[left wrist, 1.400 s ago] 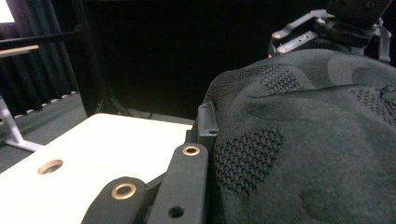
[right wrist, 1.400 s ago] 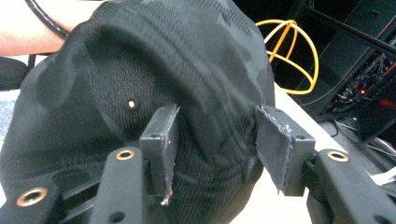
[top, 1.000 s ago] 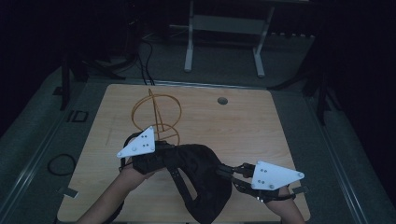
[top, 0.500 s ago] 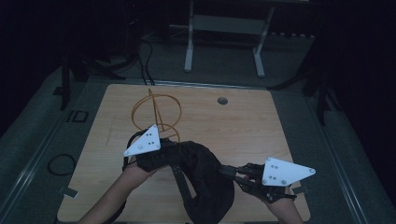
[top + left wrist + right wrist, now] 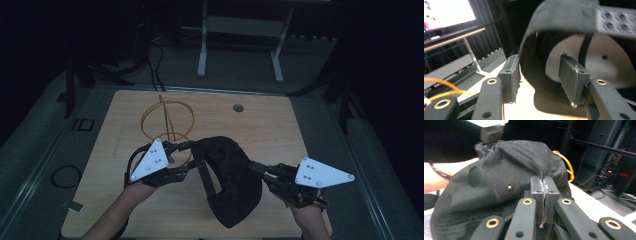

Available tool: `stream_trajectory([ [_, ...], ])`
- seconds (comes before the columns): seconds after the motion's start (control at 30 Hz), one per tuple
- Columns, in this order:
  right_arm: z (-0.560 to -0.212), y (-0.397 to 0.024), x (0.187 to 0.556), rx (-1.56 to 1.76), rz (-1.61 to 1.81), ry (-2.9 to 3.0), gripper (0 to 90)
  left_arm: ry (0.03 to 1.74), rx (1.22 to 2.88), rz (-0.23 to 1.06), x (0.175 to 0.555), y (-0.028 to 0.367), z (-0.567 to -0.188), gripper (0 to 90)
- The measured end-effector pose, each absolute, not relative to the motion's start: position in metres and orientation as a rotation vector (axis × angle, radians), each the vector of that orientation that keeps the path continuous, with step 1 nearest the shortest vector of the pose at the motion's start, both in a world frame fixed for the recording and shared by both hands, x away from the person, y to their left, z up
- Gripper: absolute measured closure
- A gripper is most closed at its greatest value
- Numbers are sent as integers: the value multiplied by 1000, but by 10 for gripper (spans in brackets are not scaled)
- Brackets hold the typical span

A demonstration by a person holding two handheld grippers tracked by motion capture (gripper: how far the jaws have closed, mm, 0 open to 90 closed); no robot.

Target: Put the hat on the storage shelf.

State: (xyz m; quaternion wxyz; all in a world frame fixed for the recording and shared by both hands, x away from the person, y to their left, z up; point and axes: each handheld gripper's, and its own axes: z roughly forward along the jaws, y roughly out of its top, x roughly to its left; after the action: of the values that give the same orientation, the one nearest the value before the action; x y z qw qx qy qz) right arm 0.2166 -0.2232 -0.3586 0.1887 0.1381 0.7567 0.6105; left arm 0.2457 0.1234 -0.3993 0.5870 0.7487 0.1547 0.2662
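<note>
A black mesh cap hangs over the wooden table between my two grippers. My right gripper is shut on a fold of the cap's fabric; in the right gripper view its jaws are pressed together with cloth between them. My left gripper sits at the cap's left side. In the left gripper view it stands open, with the cap's rim arching over and past the gap and the light lining showing inside.
An orange wire stand made of rings stands on the table just behind the left gripper, and shows as orange loops in both gripper views. A small round hole sits at the table's back. White table legs stand beyond.
My right gripper has moved right and slightly away with the cap's fabric, drawing the cap out wider. The left gripper has stayed nearly in place.
</note>
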Motion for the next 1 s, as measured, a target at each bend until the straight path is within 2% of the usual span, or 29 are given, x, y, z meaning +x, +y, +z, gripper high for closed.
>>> stream_trajectory([
  [0.37,-343,-230,232,501,1690,2007,891,483,1780,608,240,162,-421,489],
  [0.7,-324,-214,260,502,1645,1967,890,591,1821,577,231,191,-457,488],
  [1.0,-303,-189,287,497,1667,1946,891,694,1796,547,224,210,-483,399],
])
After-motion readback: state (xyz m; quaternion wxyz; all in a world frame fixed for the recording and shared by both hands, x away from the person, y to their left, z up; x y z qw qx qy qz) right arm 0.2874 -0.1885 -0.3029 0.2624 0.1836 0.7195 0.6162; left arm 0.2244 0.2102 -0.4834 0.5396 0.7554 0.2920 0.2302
